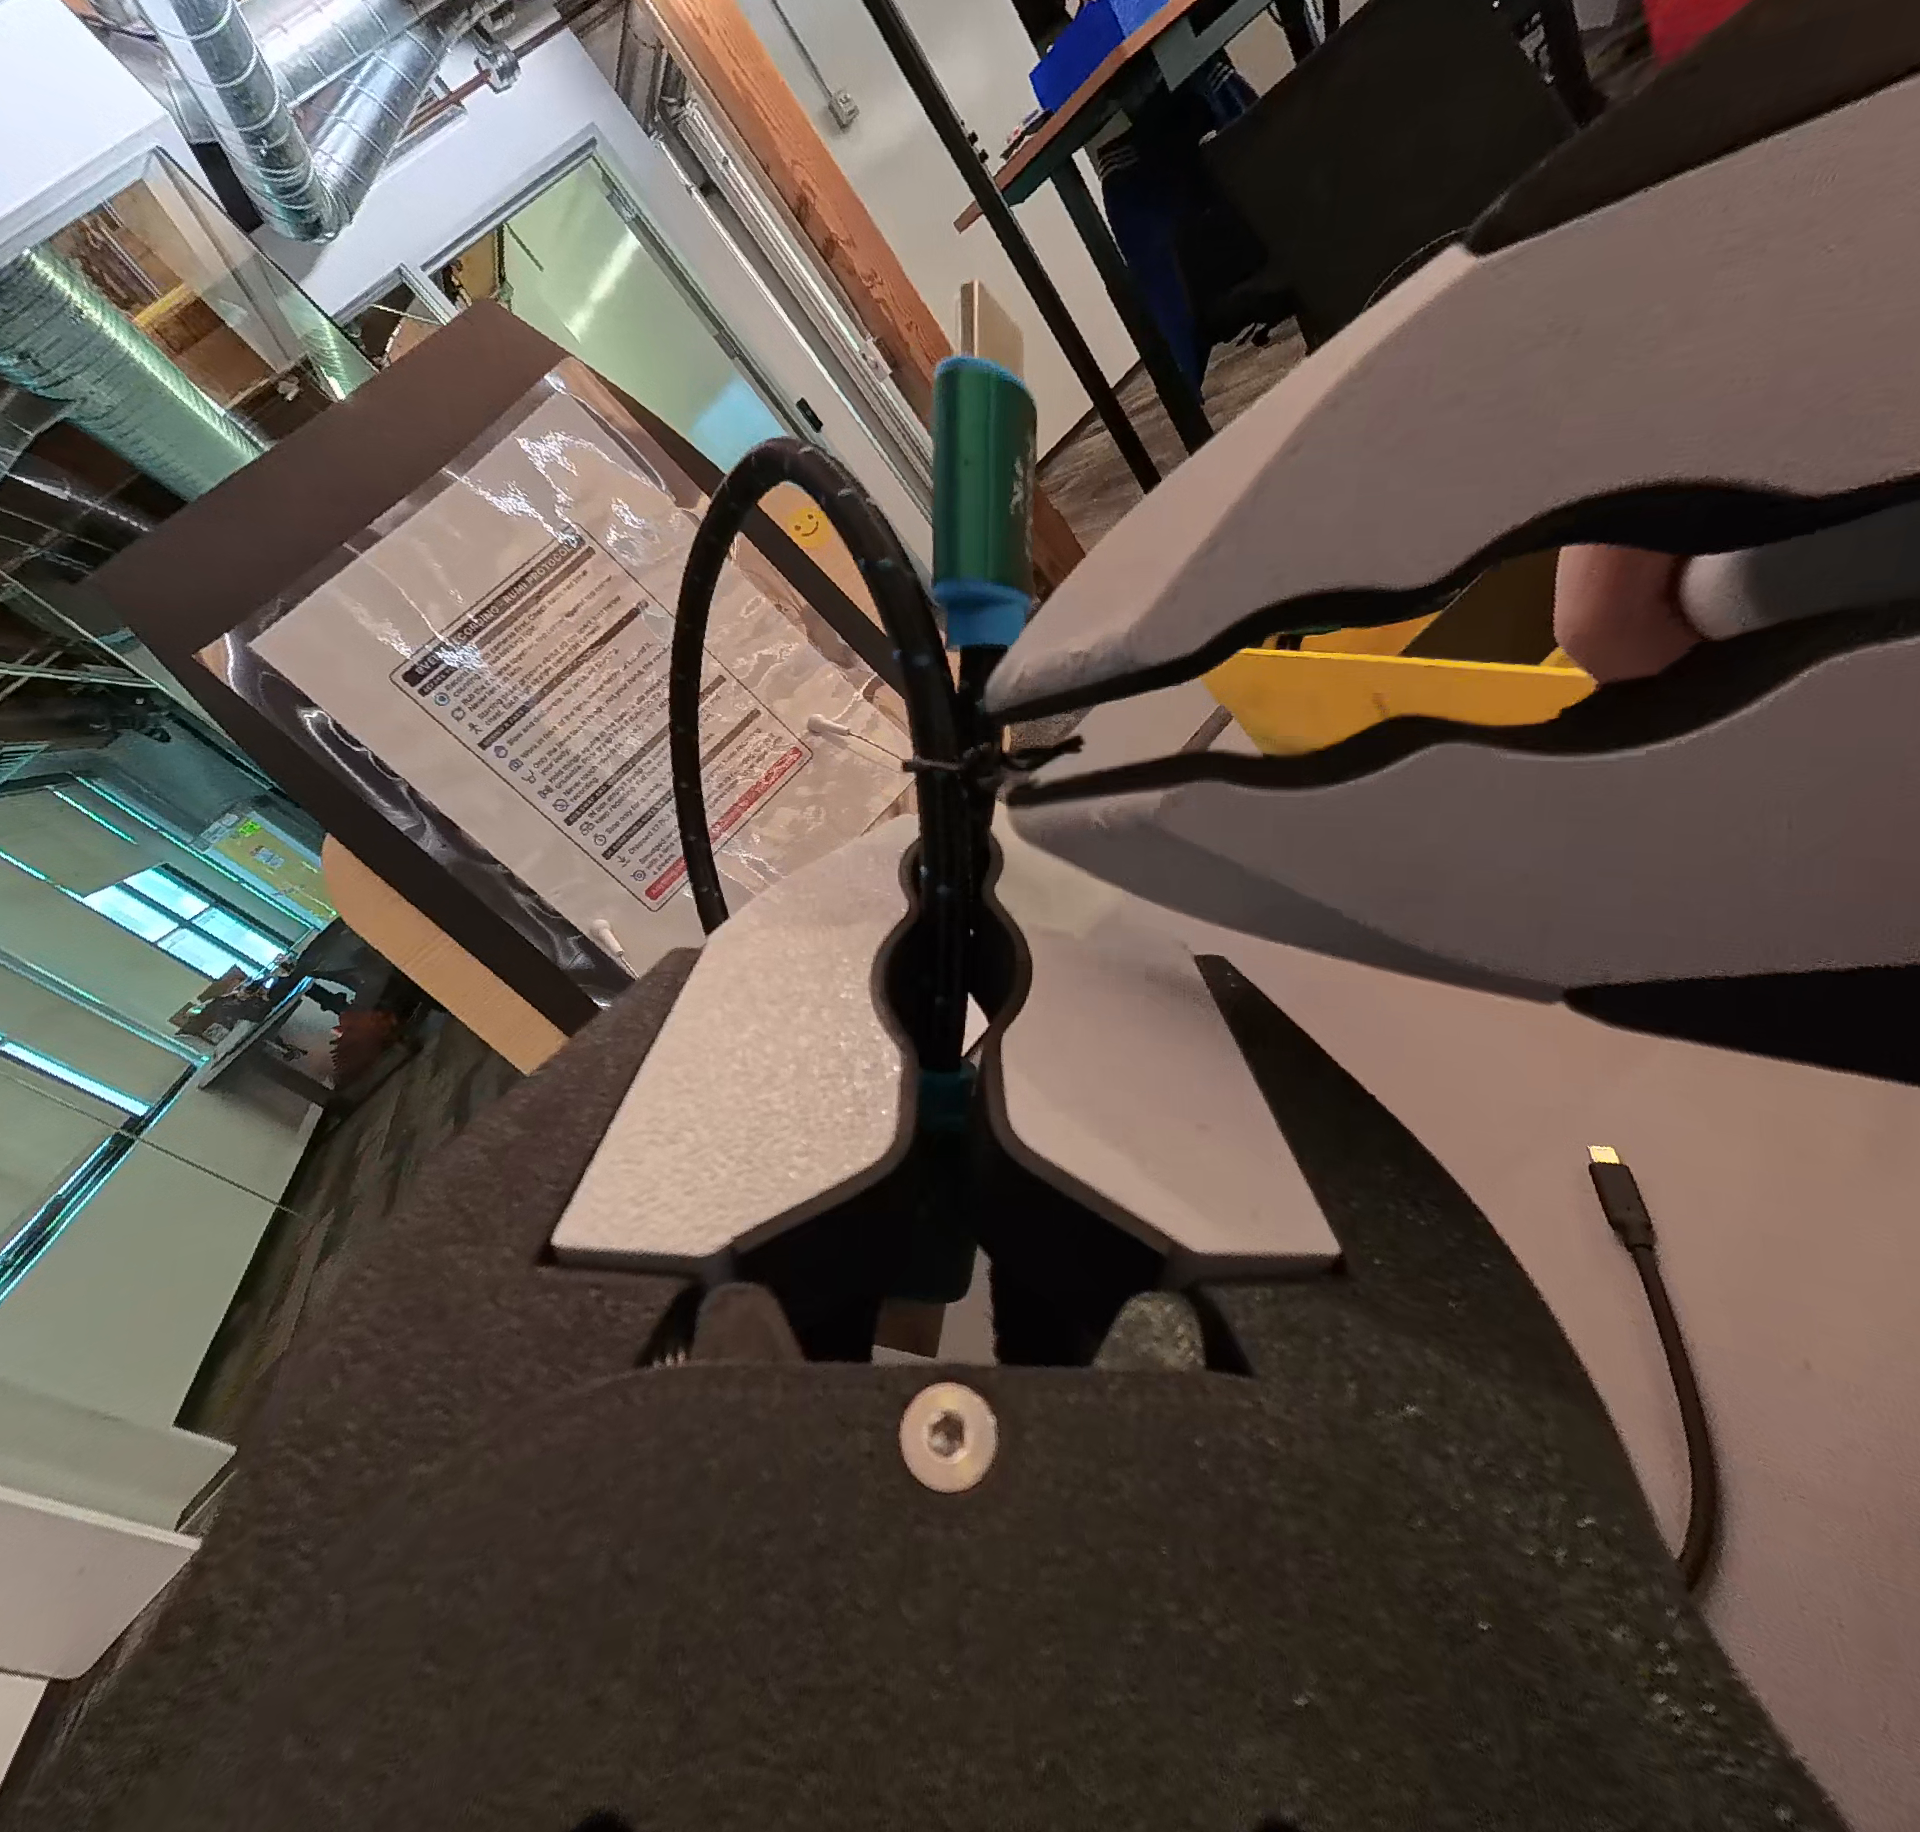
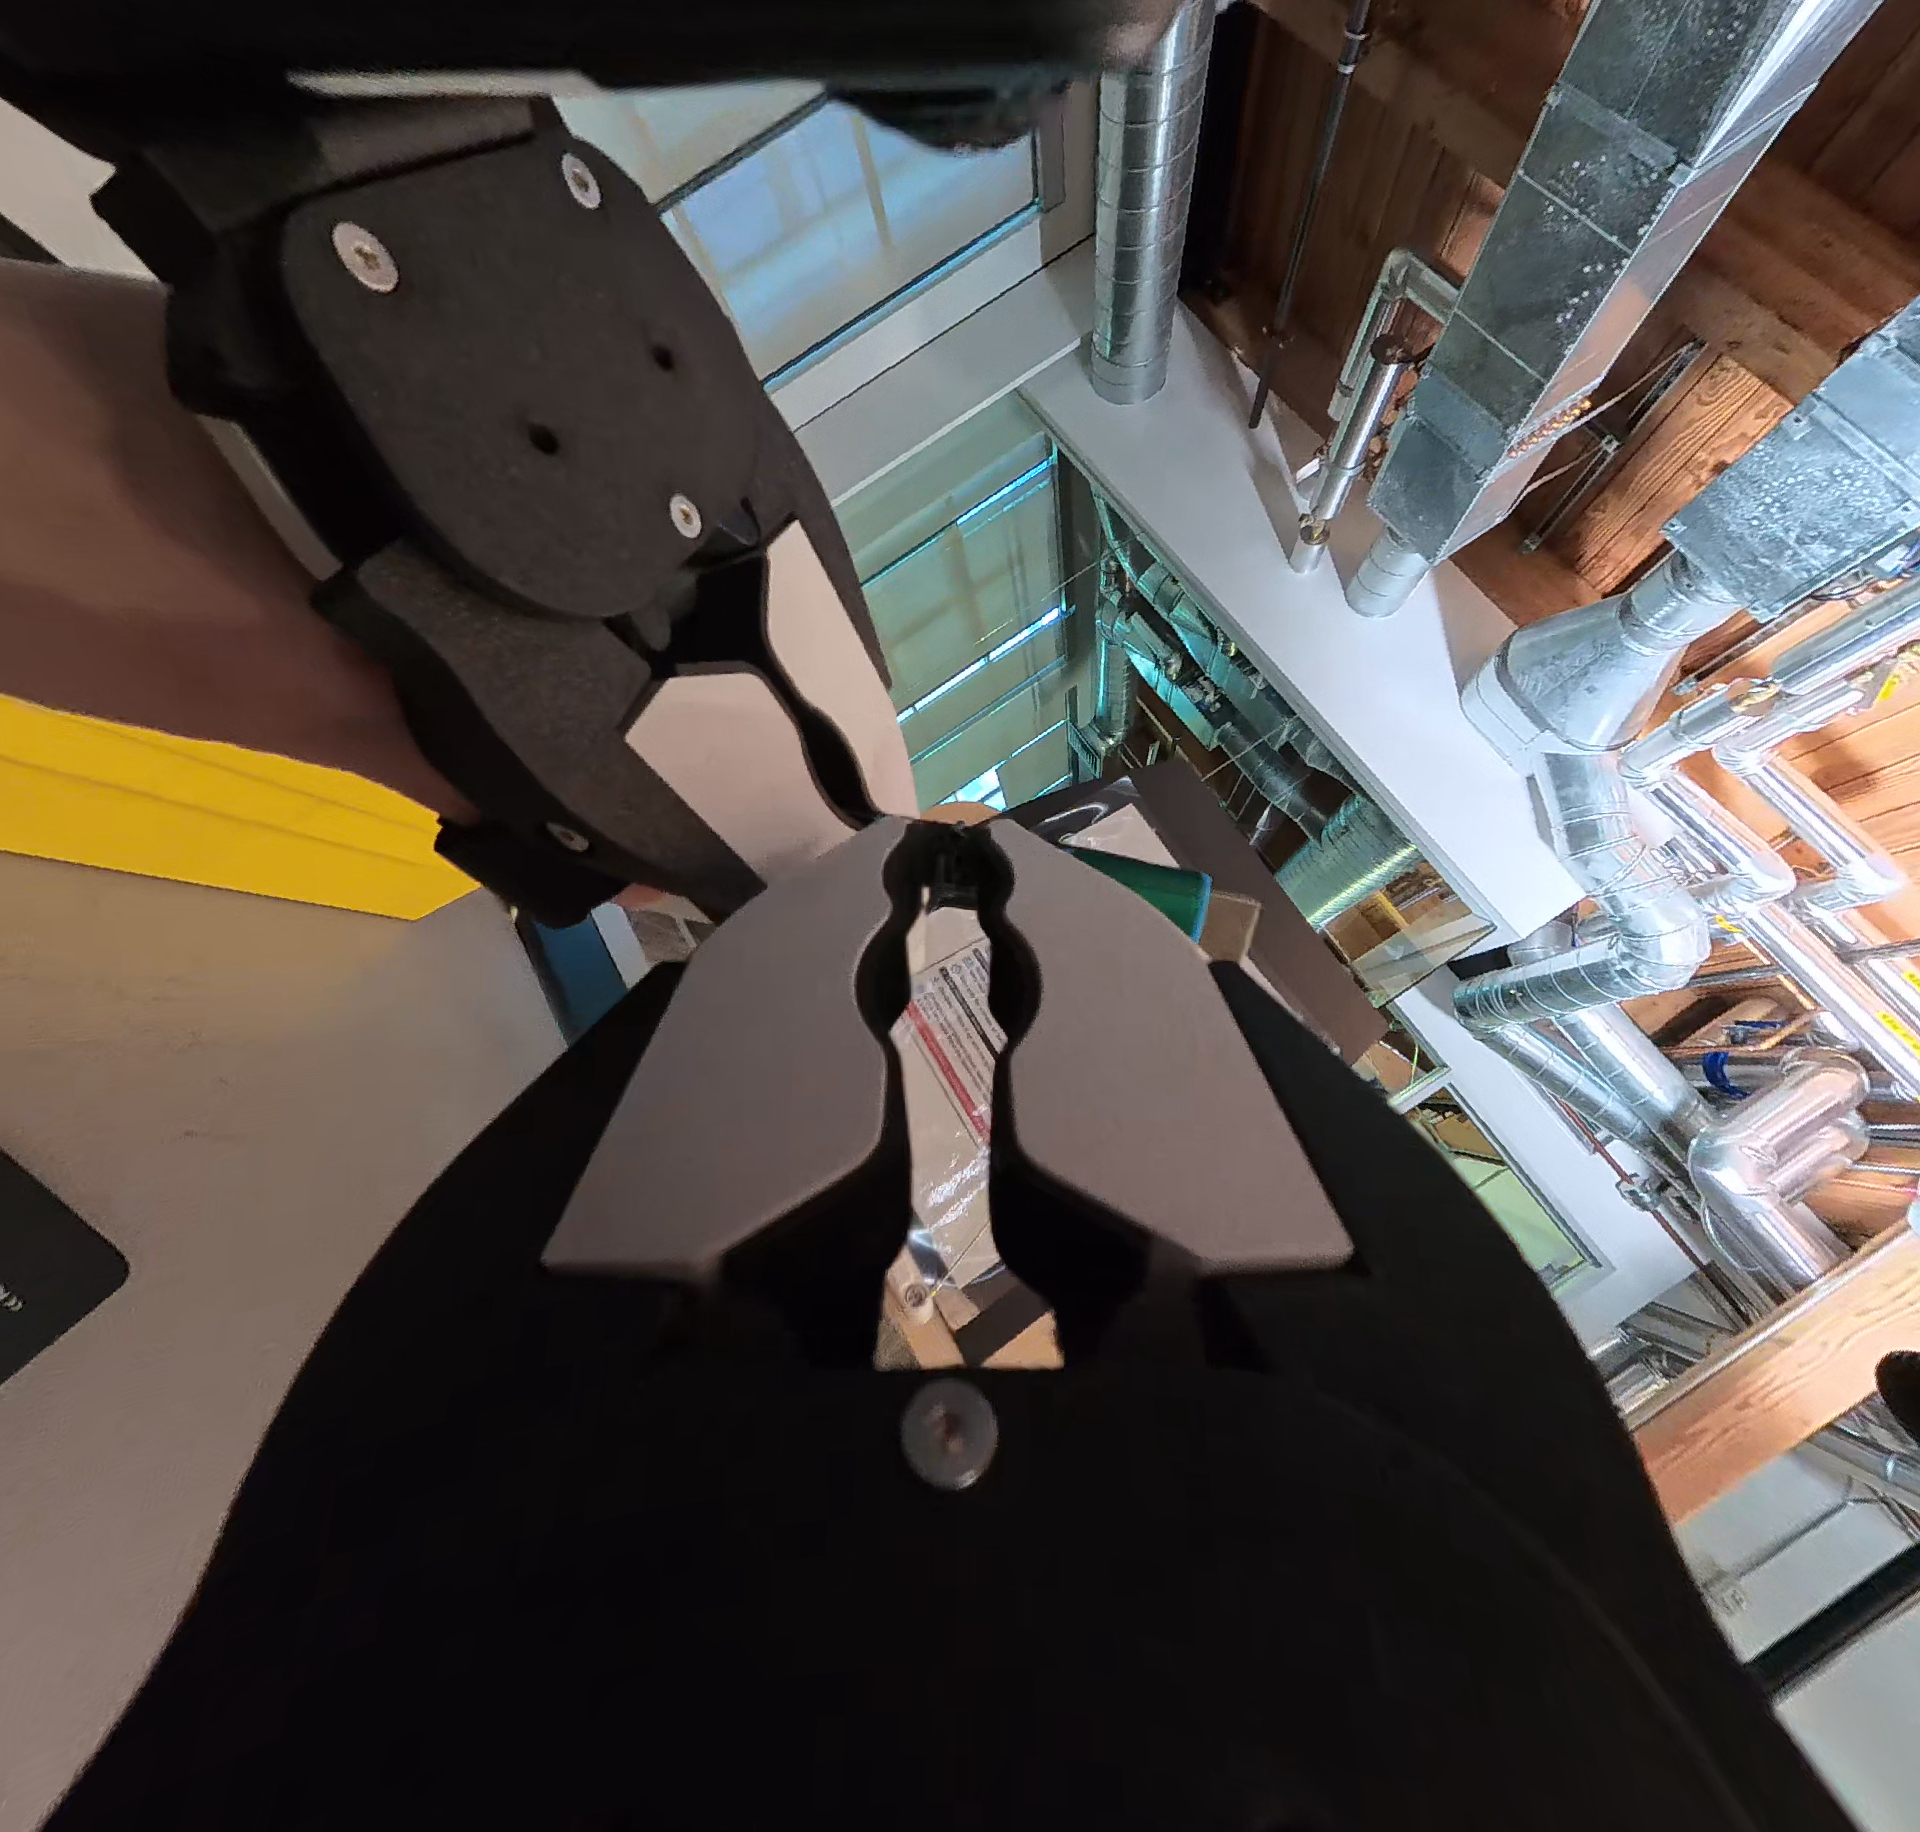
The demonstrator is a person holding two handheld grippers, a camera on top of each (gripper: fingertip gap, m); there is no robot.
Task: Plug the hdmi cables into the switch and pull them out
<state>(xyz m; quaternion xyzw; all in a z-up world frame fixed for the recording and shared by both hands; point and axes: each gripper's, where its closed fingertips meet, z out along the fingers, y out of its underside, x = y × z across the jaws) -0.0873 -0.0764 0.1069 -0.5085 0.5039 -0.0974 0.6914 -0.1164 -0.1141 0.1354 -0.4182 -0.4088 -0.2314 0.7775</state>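
A black braided HDMI cable (image 1: 696,660) is folded into a loop, with its green, blue-ended plug (image 1: 982,494) pointing up. My left gripper (image 1: 951,847) is shut on the doubled cable below the plug. A thin black tie (image 1: 940,766) binds the strands. My right gripper (image 1: 1003,756) comes in from the right and its tips pinch the loose end of that tie. In the right wrist view my right gripper (image 2: 948,835) is shut on a small black piece at its tips, the left gripper (image 2: 857,811) meets it from the upper left, and the green plug (image 2: 1138,889) shows behind. No switch is clearly visible.
A grey table (image 1: 1787,1294) carries a loose black USB-type cable (image 1: 1626,1221) and a yellow bin (image 1: 1382,686), which also shows in the right wrist view (image 2: 208,806). A flat black thing (image 2: 42,1273) lies at the left edge. A laminated sheet on a dark board (image 1: 582,702) stands behind. Tip to tip, the grippers are about 5 cm apart.
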